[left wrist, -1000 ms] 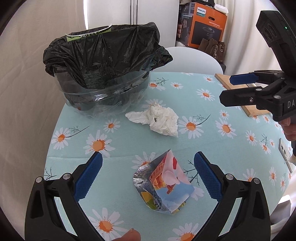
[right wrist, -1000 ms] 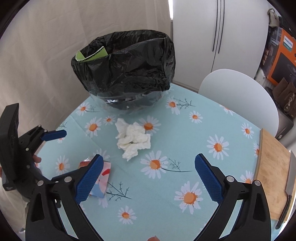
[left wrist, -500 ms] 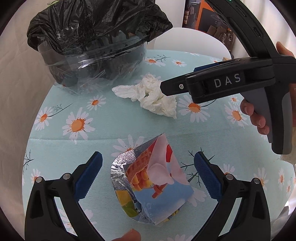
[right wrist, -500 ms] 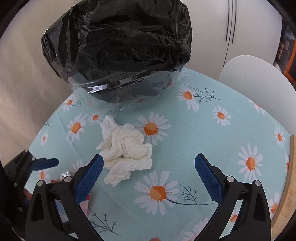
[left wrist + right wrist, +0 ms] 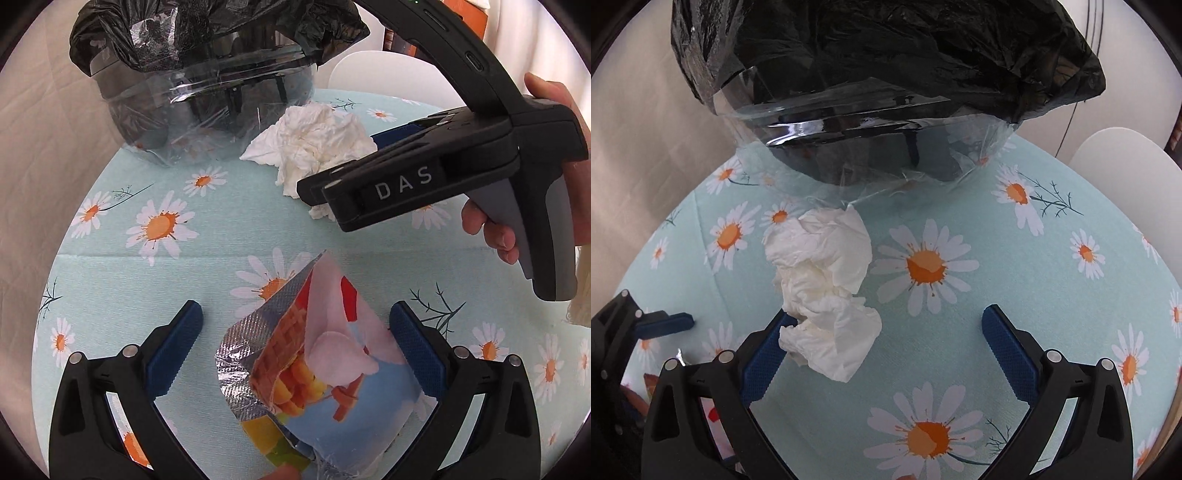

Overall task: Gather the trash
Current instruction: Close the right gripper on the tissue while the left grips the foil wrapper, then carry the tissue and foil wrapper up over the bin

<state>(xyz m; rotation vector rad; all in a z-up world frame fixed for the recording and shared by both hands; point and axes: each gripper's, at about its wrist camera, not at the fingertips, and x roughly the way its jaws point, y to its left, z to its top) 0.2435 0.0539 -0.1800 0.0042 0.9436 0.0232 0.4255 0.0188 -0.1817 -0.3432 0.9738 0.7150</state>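
A crumpled colourful foil snack wrapper (image 5: 314,373) lies on the daisy tablecloth between the open jaws of my left gripper (image 5: 295,343), close to the right pad. A crumpled white tissue (image 5: 823,288) lies in front of the bin; it also shows in the left wrist view (image 5: 314,144). My right gripper (image 5: 886,347) is open around the tissue's near end, with the left pad touching it. The bin (image 5: 879,81), lined with a black bag, stands at the table's far edge and also shows in the left wrist view (image 5: 207,66).
The right gripper's black body (image 5: 443,158), held by a hand, crosses the left wrist view above the wrapper. The left gripper's fingers (image 5: 665,325) show at the right wrist view's left edge. A white chair (image 5: 1126,173) stands behind the table.
Both grippers moved forward and down. The left one closed in on the wrapper, which now lies between its jaws. The right one reached the tissue near the bin.
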